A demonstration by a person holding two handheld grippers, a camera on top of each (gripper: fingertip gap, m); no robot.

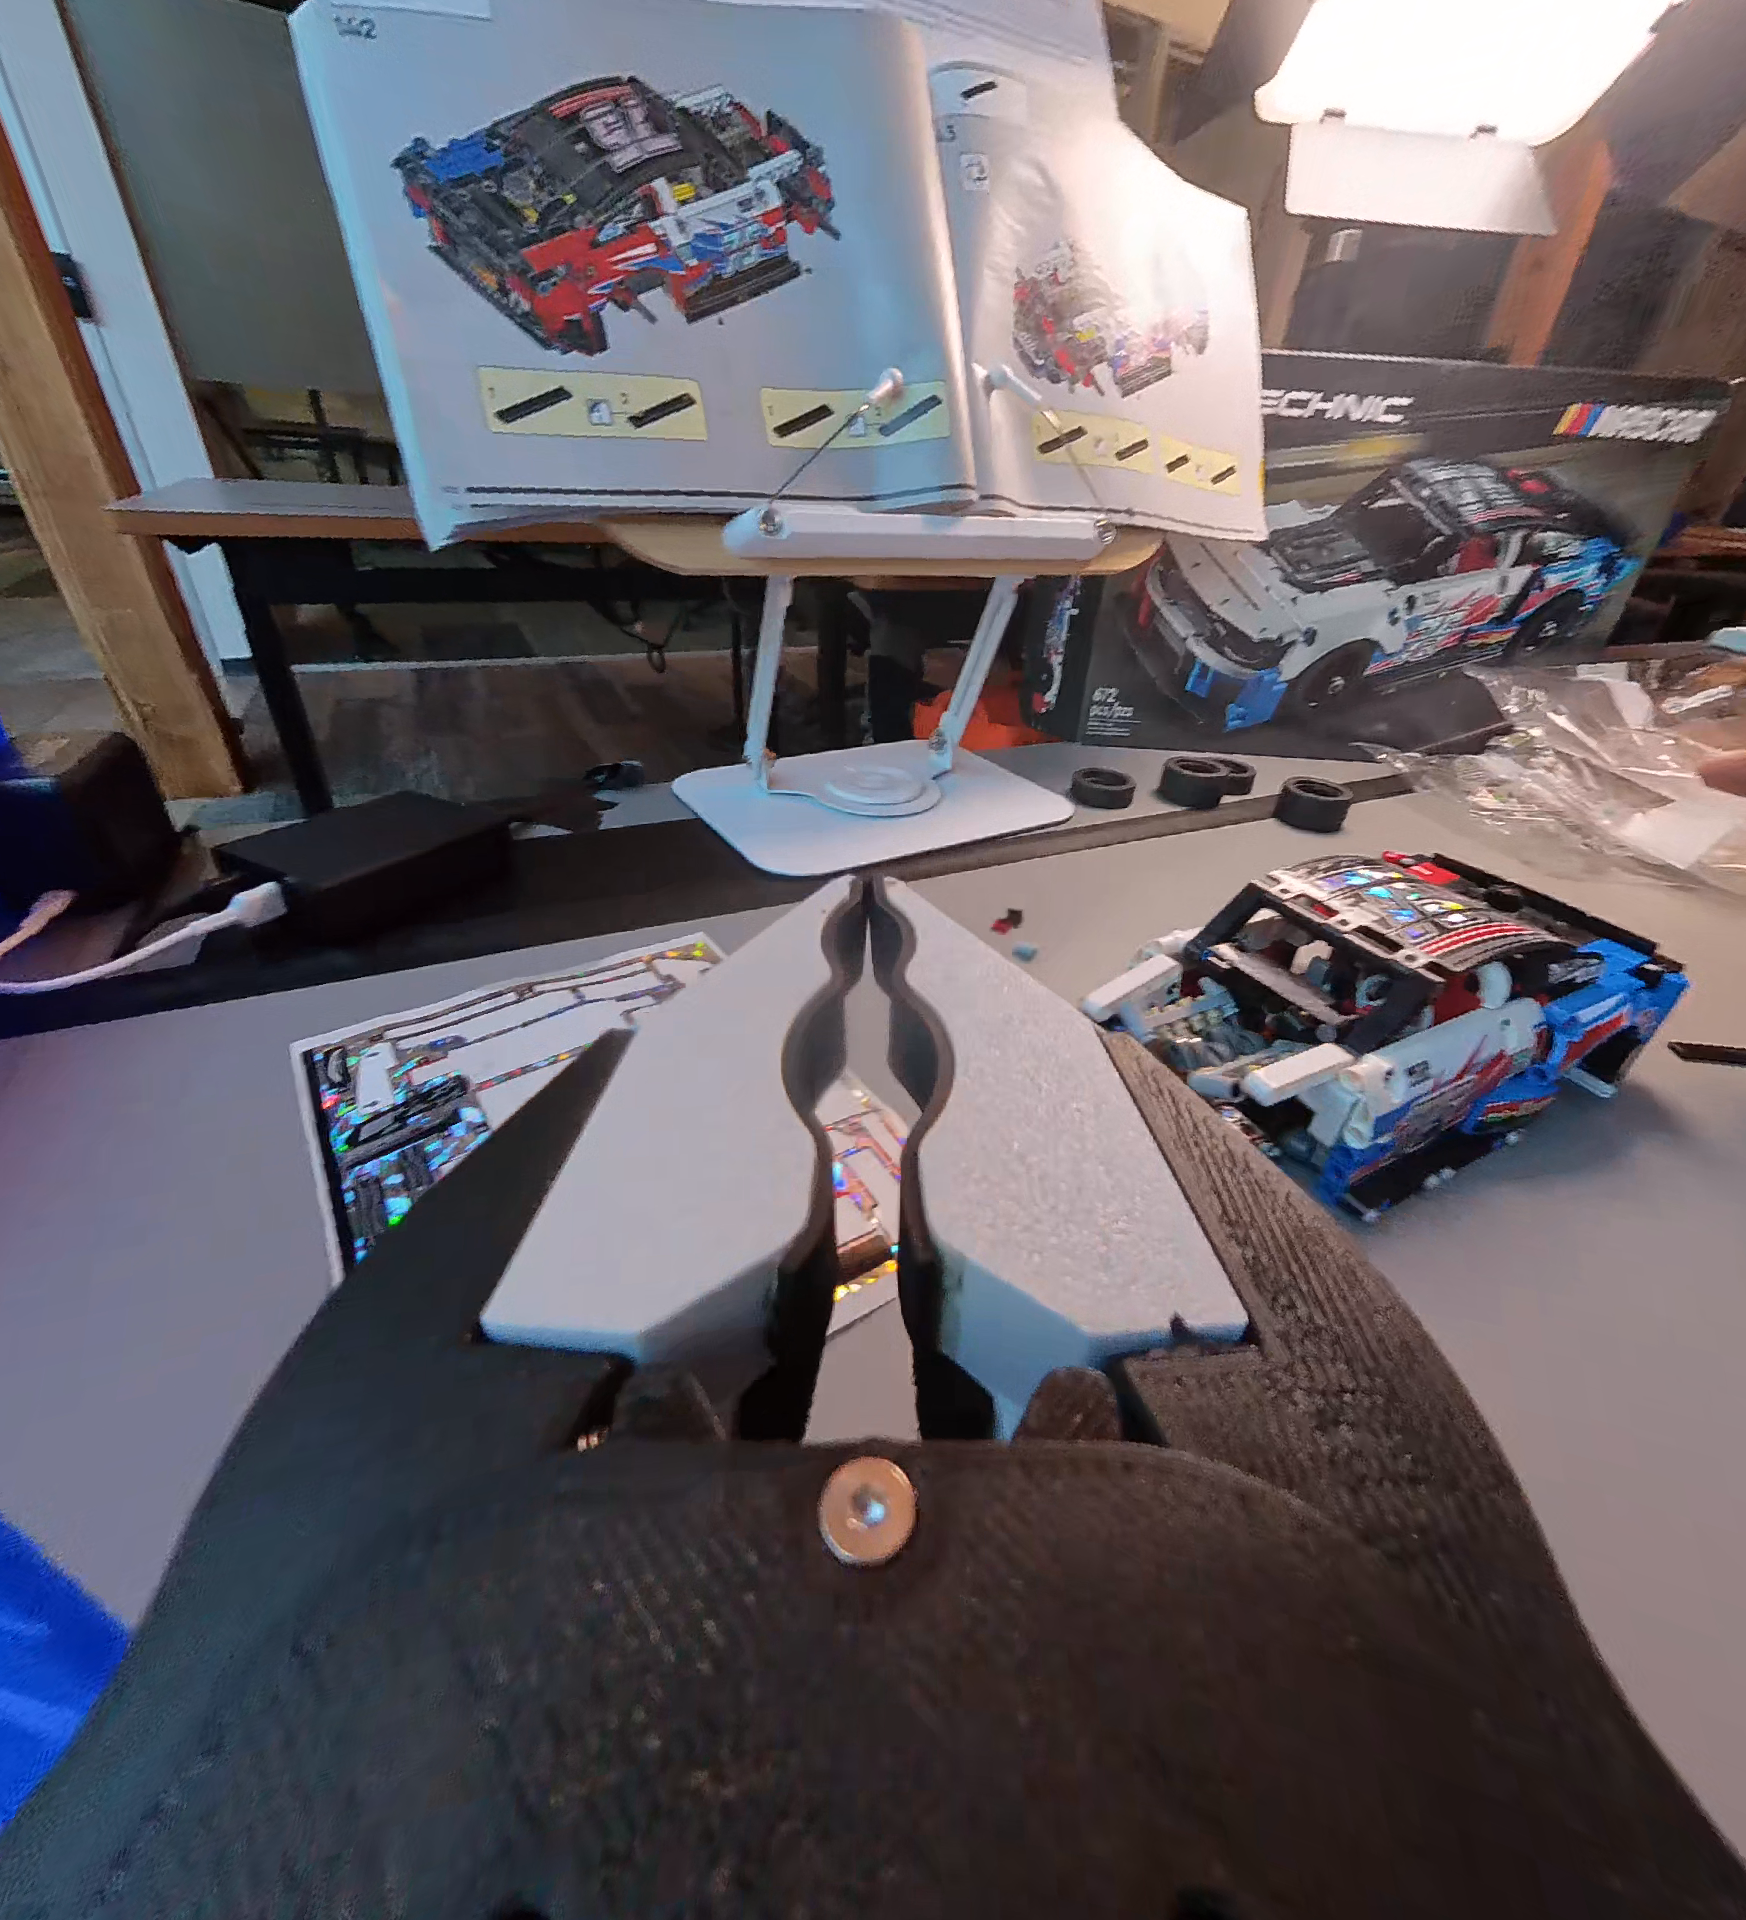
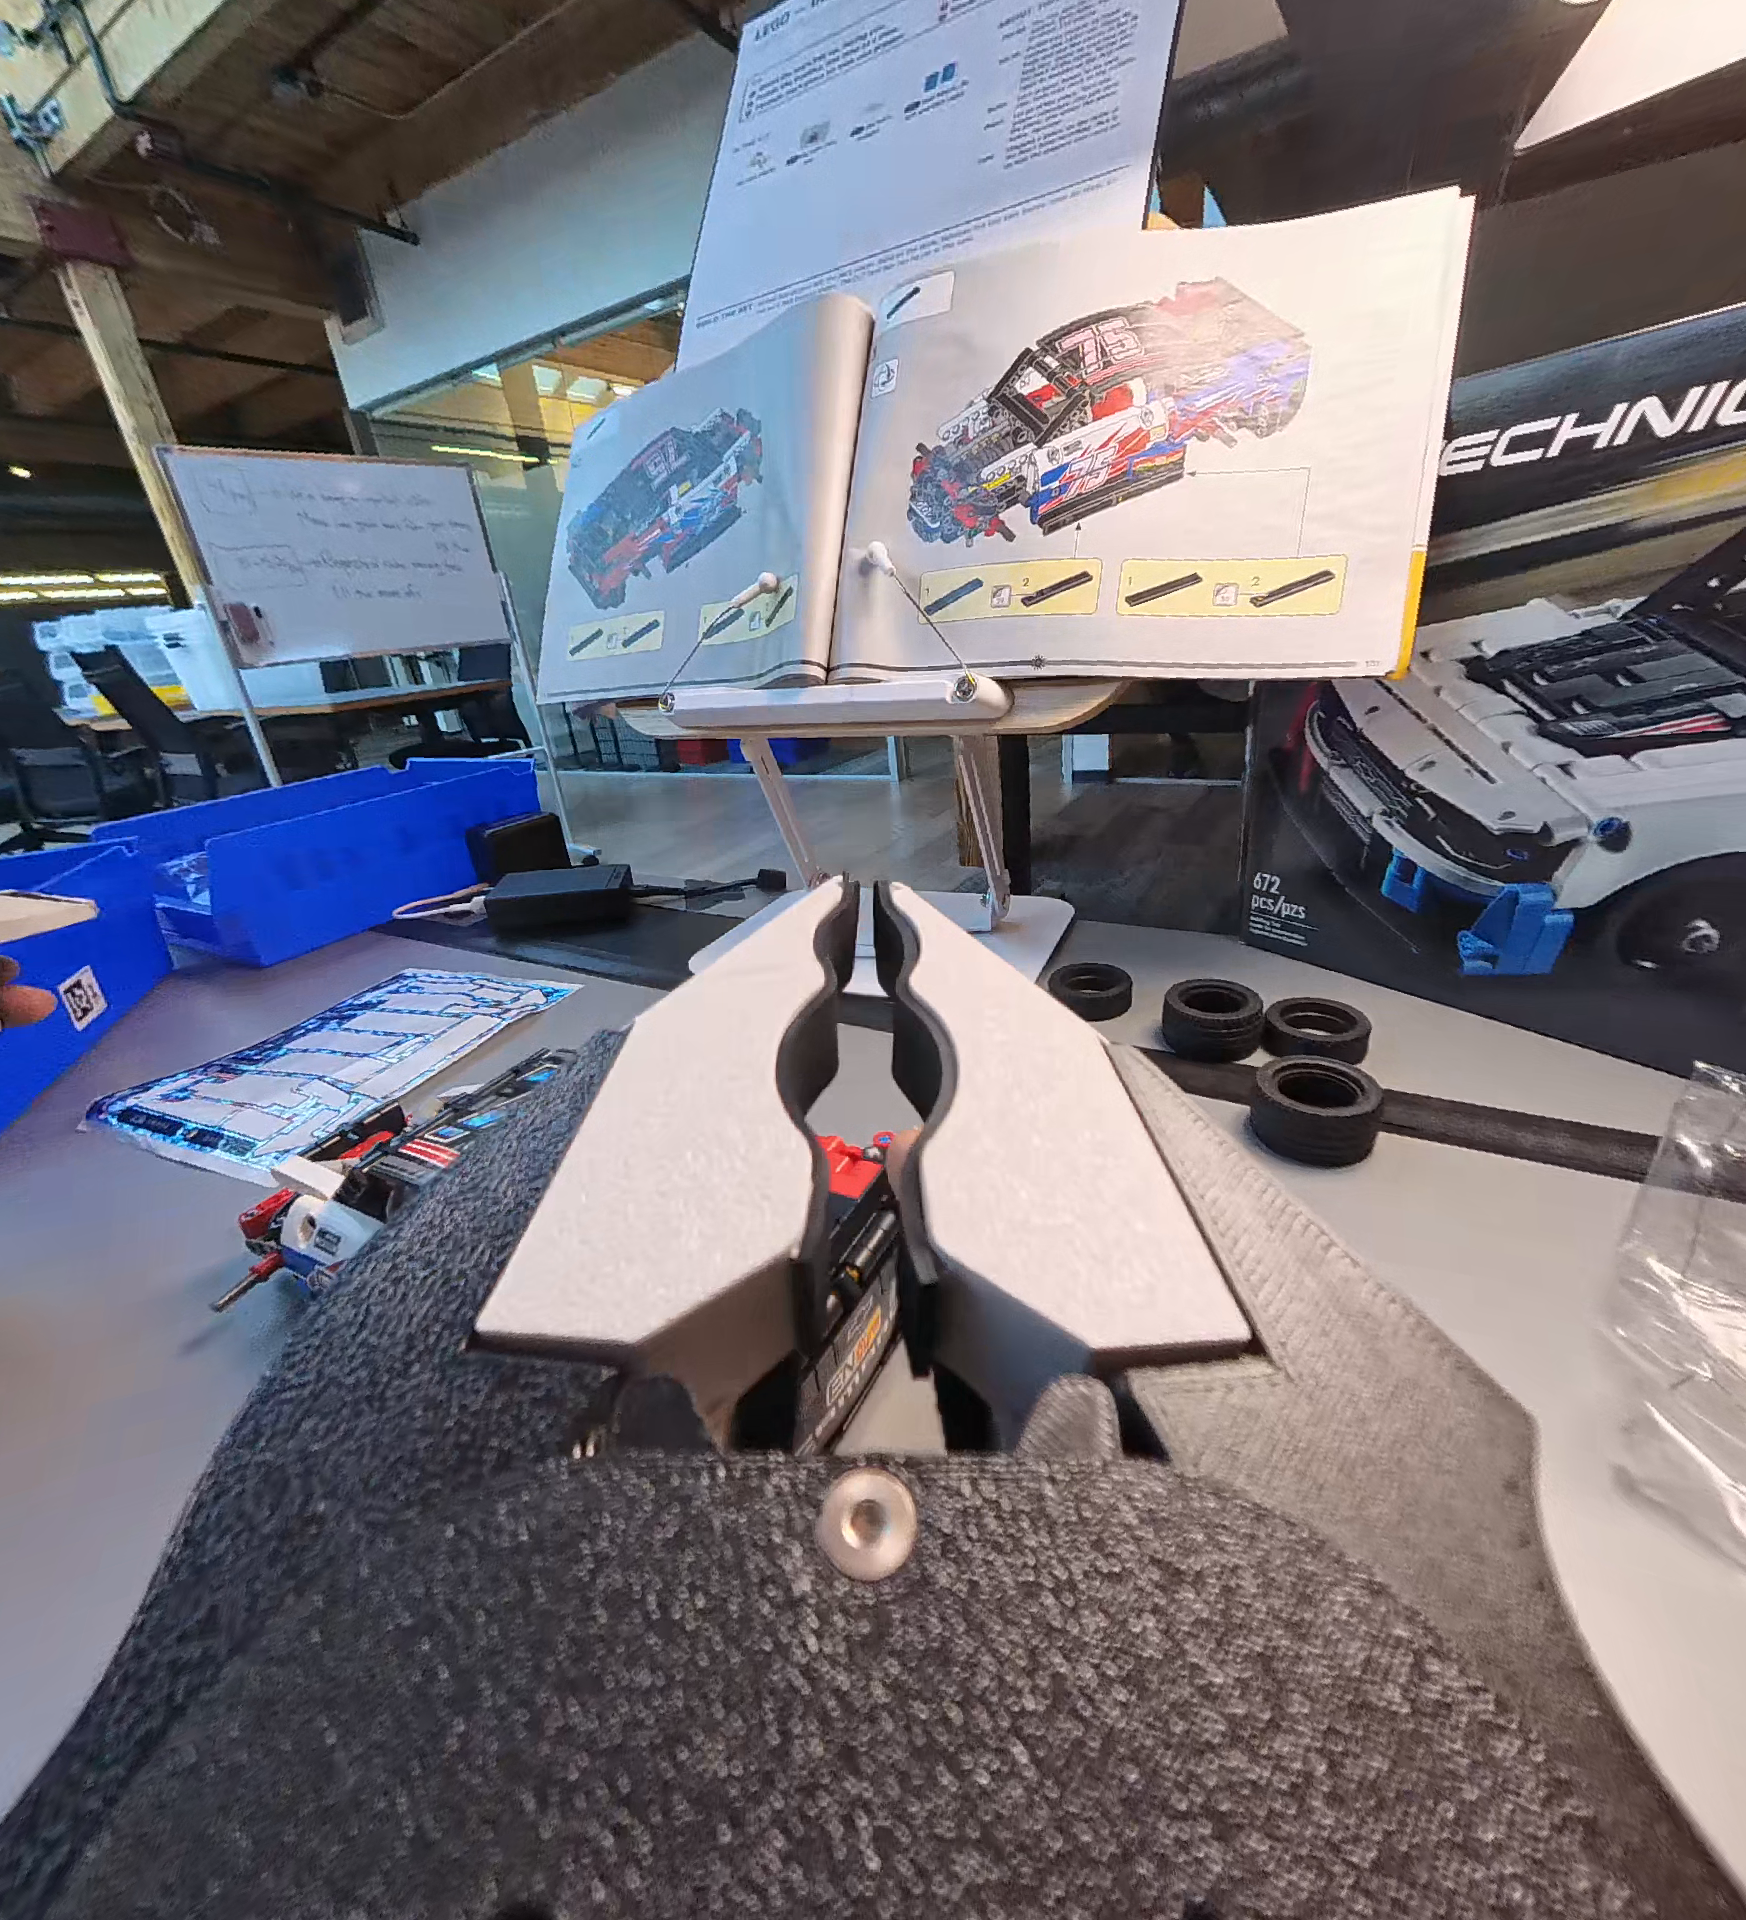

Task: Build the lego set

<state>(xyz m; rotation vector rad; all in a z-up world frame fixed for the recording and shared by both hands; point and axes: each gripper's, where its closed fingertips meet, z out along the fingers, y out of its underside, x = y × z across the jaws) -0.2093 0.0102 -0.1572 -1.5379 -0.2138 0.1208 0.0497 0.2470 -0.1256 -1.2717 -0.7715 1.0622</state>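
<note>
A partly built lego car (image 1: 1399, 1029), white, blue, red and black, sits on the grey table (image 1: 1471, 1403) to the right of my left gripper (image 1: 864, 896). That gripper is shut with its tips touching and nothing between them. It hovers over a shiny sticker sheet (image 1: 433, 1081). My right gripper (image 2: 864, 909) is shut to a thin slit, with nothing between its pads. It hangs above the car, which shows beneath its fingers (image 2: 853, 1174) and to their left (image 2: 329, 1205). An open instruction booklet (image 2: 1108, 447) stands on a white stand (image 1: 869, 810) straight ahead.
Several black tyres (image 2: 1316, 1112) lie at the right of the stand. A loose black beam (image 1: 1733, 1055) and small red and blue bits (image 1: 1014, 930) lie near the car. The set's box (image 2: 1627, 727), a clear plastic bag (image 2: 1731, 1299), blue bins (image 2: 329, 862) and a black adapter (image 2: 557, 894) ring the table. The left gripper's tips are roughly 35 cm from the right gripper's. The partly built lego car (image 1: 1399, 1029) is about equally far from each gripper, around 20 cm. The right camera catches it too, in the right wrist view (image 2: 351, 1198).
</note>
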